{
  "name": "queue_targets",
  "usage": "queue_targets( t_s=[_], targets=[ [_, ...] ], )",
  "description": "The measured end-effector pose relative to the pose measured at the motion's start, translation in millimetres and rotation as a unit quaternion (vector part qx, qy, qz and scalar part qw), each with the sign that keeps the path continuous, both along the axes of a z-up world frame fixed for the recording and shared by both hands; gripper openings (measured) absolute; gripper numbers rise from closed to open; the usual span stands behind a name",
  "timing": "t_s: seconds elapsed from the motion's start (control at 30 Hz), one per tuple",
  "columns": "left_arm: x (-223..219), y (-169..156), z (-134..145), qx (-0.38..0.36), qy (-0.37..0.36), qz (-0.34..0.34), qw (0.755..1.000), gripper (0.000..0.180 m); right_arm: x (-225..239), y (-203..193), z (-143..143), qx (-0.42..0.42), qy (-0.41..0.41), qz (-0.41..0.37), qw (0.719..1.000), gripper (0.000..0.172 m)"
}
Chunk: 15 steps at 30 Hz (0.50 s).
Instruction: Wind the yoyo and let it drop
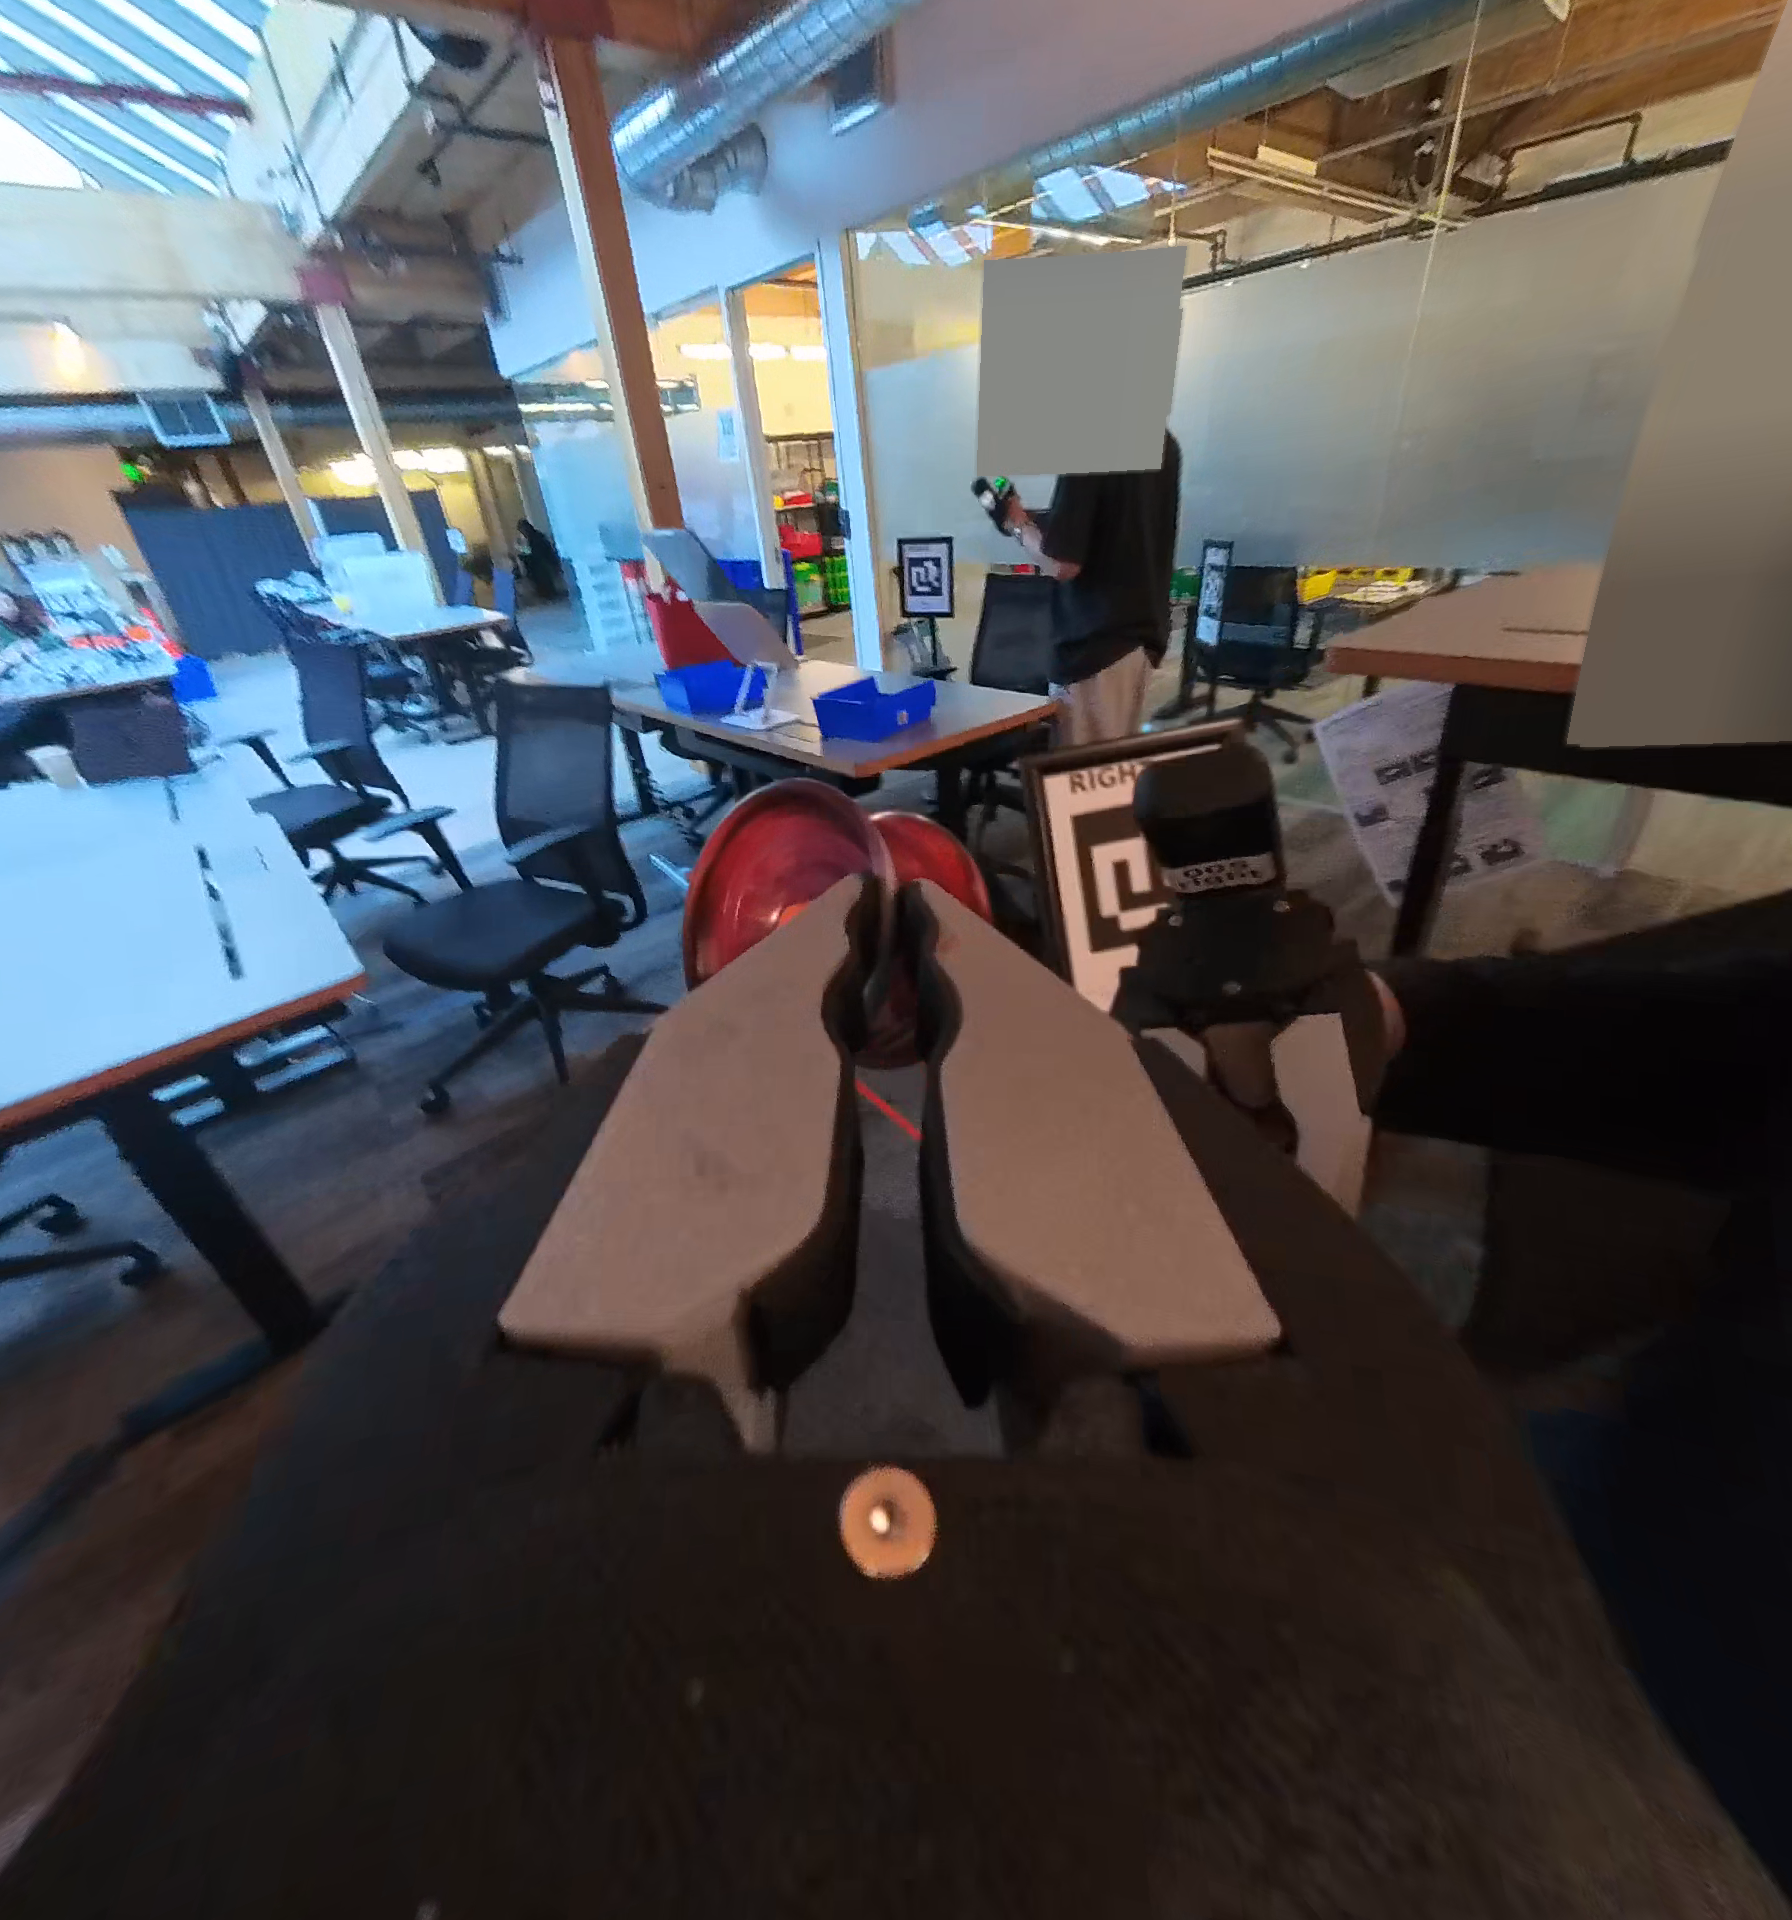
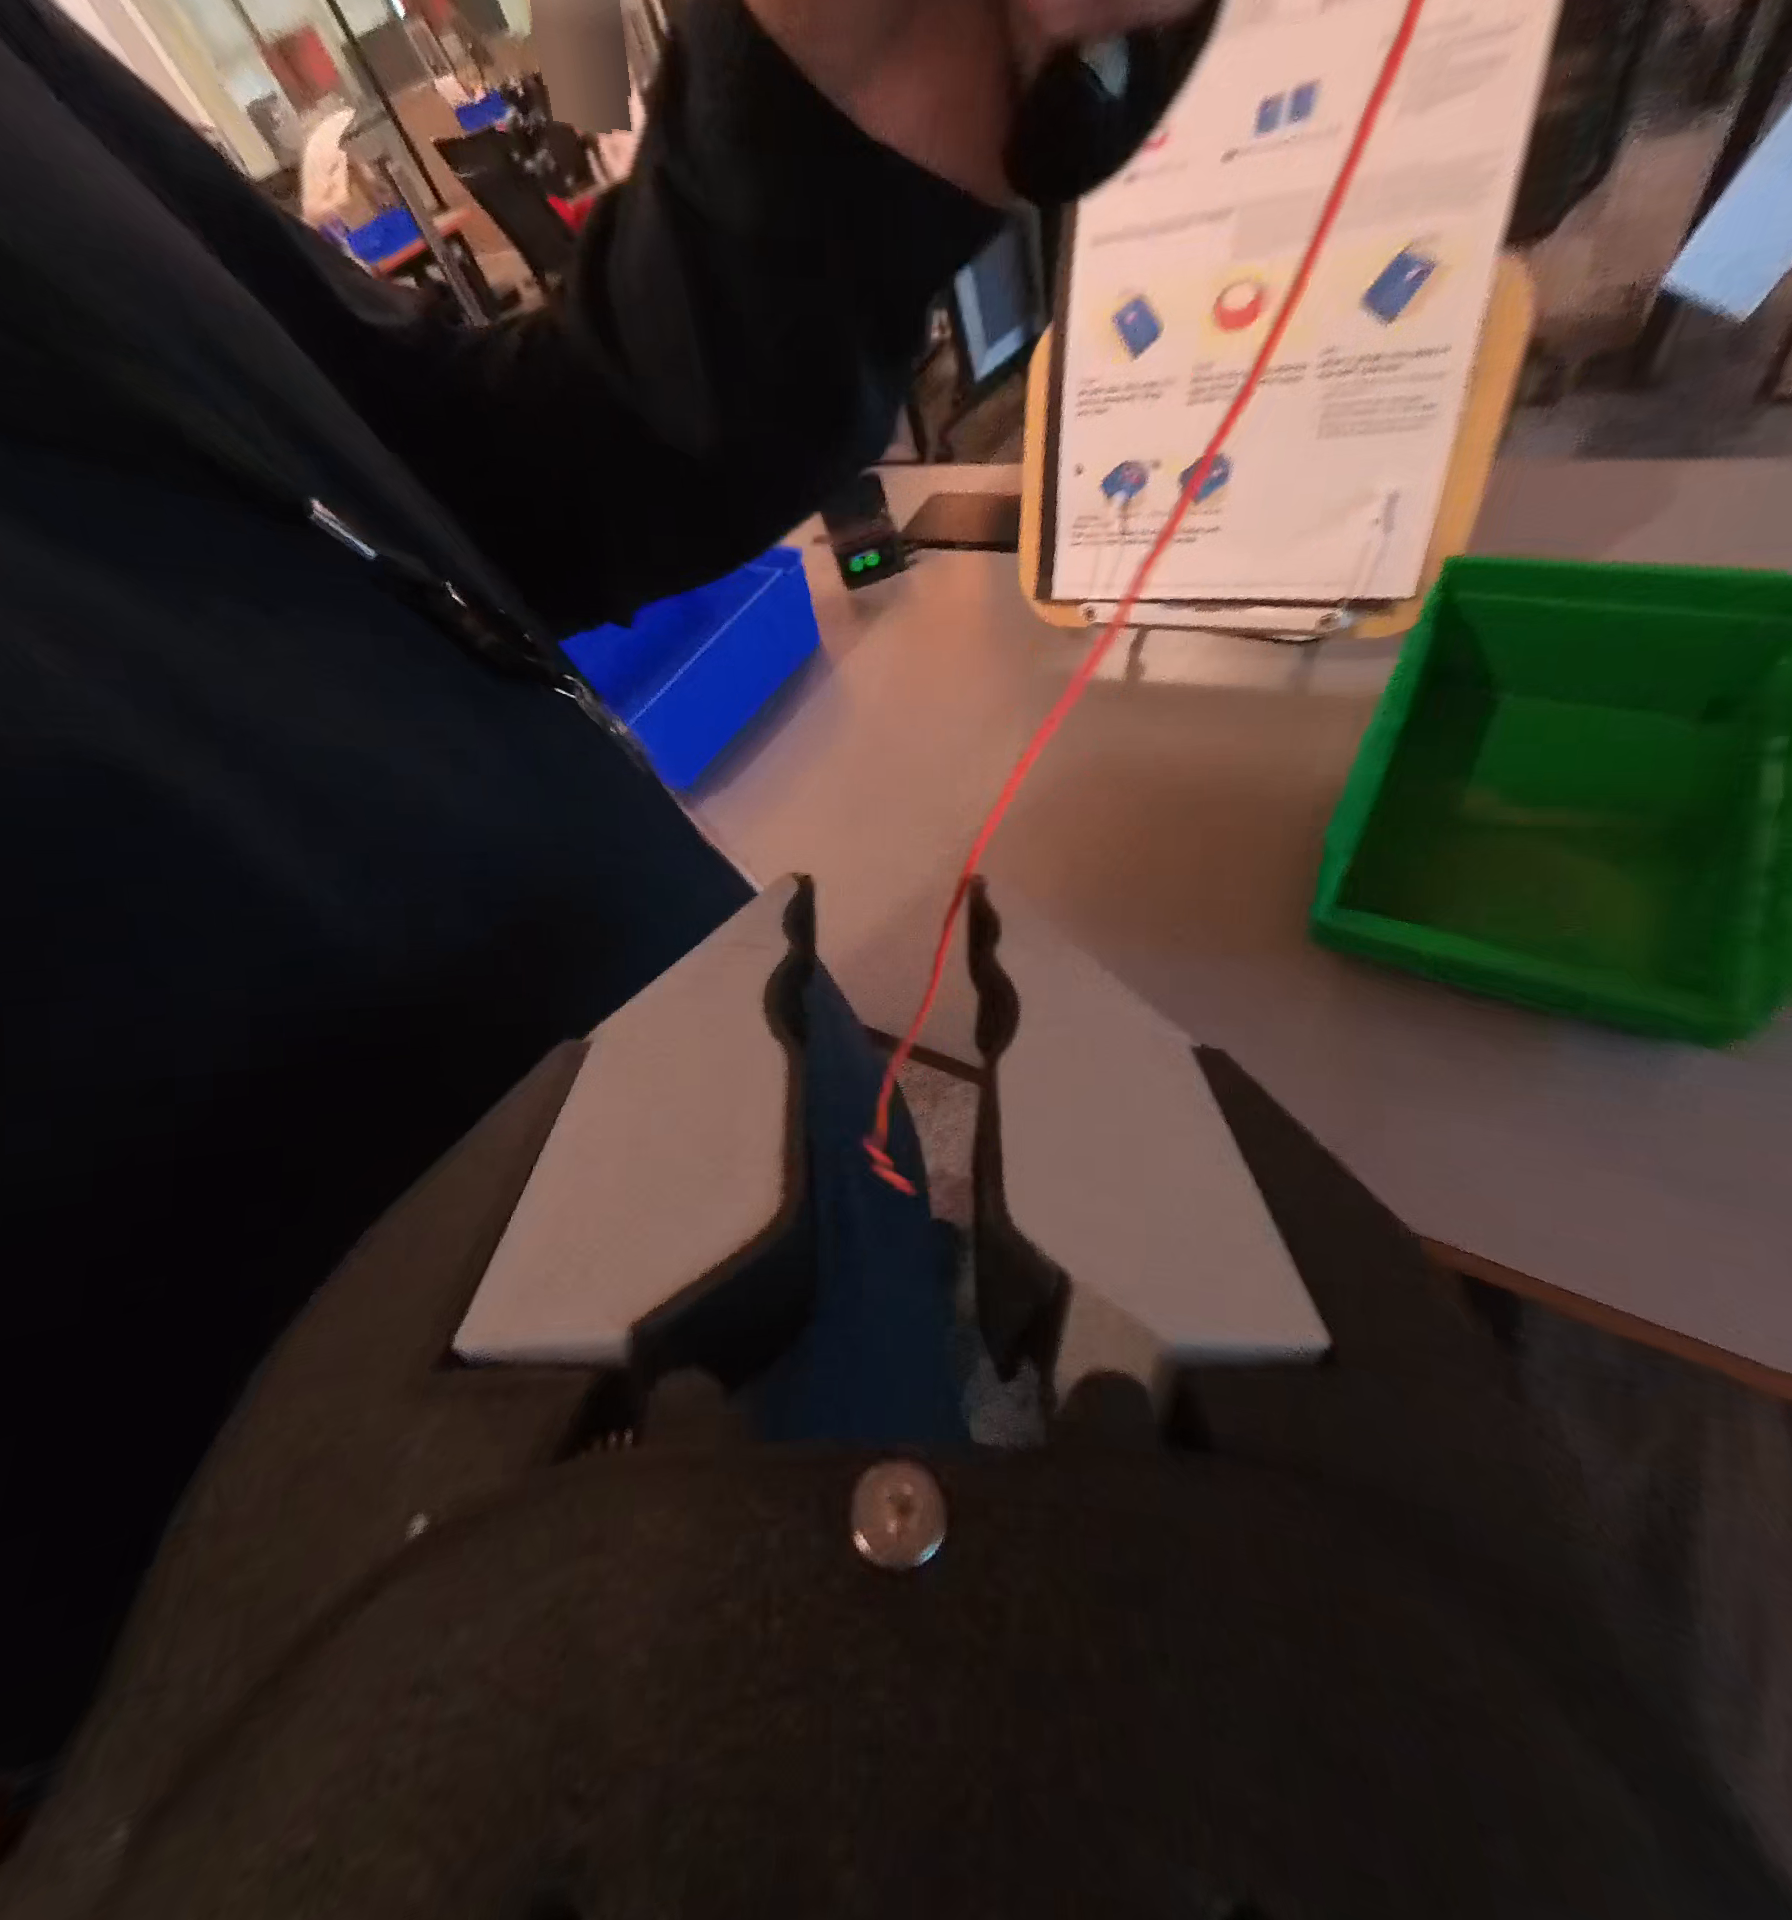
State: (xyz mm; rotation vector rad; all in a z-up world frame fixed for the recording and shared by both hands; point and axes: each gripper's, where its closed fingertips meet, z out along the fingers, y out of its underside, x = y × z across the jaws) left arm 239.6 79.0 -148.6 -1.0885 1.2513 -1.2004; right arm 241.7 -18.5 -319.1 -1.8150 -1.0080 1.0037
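In the left wrist view my left gripper [image 1: 887,906] is shut on the rim of one half of a red yoyo [image 1: 767,894], held up in the air in front of me. A short piece of red string [image 1: 887,1107] shows below the pads. The right gripper's black body [image 1: 1209,831] is close to the yoyo's right. In the right wrist view my right gripper [image 2: 887,904] is open. The red string [image 2: 1037,748] runs between its fingers, brushing the right fingertip [image 2: 978,904], and rises to the upper right. Its knotted end [image 2: 887,1164] lies loose deep between the fingers.
A green bin [image 2: 1598,790], a blue bin [image 2: 705,665] and a propped instruction sheet [image 2: 1276,312] stand on the grey table [image 2: 1183,831]. A person's dark sleeve [image 2: 248,727] fills the left. Office chairs [image 1: 539,894], desks [image 1: 92,935] and a standing person [image 1: 1110,582] are beyond. One gripper's finger ends stand about 20 cm off the other's.
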Motion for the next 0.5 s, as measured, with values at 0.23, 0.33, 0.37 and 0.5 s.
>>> queue_targets(
  t_s=[0.23, 0.33, 0.37, 0.5],
  targets=[
    [91, -21, 31, 0.044, -0.05, 0.02, 0.998, 0.002, 148, 24, 41, 0.09, 0.059, -0.062, 0.992, 0.059],
    [132, -36, 35, 0.019, -0.064, -0.019, 0.998, 0.001, 199, 41, 68, 0.112, 0.104, -0.103, 0.983, 0.06],
    [144, -38, 35, 0.003, -0.07, -0.028, 0.997, 0.001, 207, 47, 78, 0.116, 0.122, -0.109, 0.98, 0.06],
    [178, -43, 36, -0.043, -0.1, -0.058, 0.992, 0.001, 213, 81, 122, 0.15, 0.221, -0.158, 0.951, 0.056]
  ],
)
